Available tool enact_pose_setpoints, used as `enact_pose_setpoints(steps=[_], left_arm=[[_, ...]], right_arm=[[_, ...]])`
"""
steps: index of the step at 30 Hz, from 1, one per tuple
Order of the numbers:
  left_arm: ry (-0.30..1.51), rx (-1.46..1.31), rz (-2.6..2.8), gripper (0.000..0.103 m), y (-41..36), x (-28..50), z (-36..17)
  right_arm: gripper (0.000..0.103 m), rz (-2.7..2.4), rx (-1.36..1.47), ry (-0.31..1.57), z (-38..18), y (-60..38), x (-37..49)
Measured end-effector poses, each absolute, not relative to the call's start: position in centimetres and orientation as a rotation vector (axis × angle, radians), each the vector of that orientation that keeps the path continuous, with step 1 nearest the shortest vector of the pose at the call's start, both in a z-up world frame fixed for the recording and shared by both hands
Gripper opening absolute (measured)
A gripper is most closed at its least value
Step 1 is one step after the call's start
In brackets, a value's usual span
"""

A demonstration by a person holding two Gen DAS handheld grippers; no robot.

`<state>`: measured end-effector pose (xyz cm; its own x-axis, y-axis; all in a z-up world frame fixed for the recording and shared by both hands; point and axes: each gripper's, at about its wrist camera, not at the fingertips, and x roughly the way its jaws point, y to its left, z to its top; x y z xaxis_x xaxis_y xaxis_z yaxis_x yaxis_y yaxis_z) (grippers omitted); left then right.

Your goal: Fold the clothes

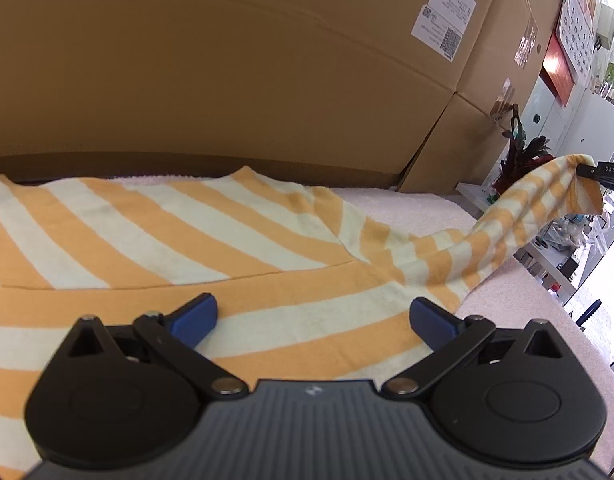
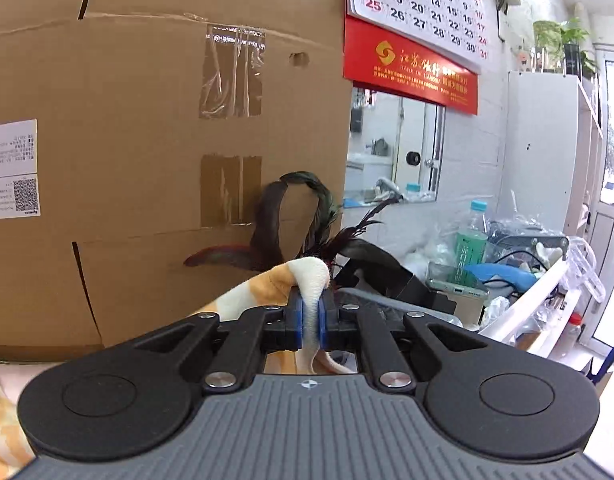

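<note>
Orange-striped sleeve [image 1: 539,200] hangs clamped in the right gripper [image 2: 311,320], left gripper [image 1: 313,316] spread wide above the shirt [image 1: 147,232]; I'd carry it across level, keeping tension.

We see a soft, matt knit sweater [image 1: 195,236] lying on a nubbly terry-like cover [image 1: 419,208]. Our grippers' fingers [image 1: 195,320] look like matt black plastic with blue pads — shiny metal rivets [image 2: 395,380] at the joints. Behind stand matt cardboard boxes [image 1: 227,72] — glossy tape [image 2: 233,72], paper labels [image 1: 443,16].
</note>
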<state>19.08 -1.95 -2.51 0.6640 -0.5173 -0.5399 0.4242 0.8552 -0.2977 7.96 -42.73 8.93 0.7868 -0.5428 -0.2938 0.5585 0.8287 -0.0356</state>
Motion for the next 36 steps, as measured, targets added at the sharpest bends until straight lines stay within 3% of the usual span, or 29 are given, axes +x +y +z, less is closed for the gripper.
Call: enact_pose_setpoints(steps=[16,26,36], left_arm=[[0.65,-0.175,-0.546,0.102,-1.6,19.2,-2.4],[0.499,-0.123,-0.611,0.102,-2.1,17.0,-1.2],[0.544,-0.186,-0.602,0.102,-1.4,18.0,-1.5]], right_arm=[[0.008,-0.472,0.219,0.552,11.1,-42.3,5.7],[0.013,-0.33,0.387,0.576,9.4,-38.2,7.6],[0.01,-0.222,0.46,0.62,5.5,-33.5,11.1]])
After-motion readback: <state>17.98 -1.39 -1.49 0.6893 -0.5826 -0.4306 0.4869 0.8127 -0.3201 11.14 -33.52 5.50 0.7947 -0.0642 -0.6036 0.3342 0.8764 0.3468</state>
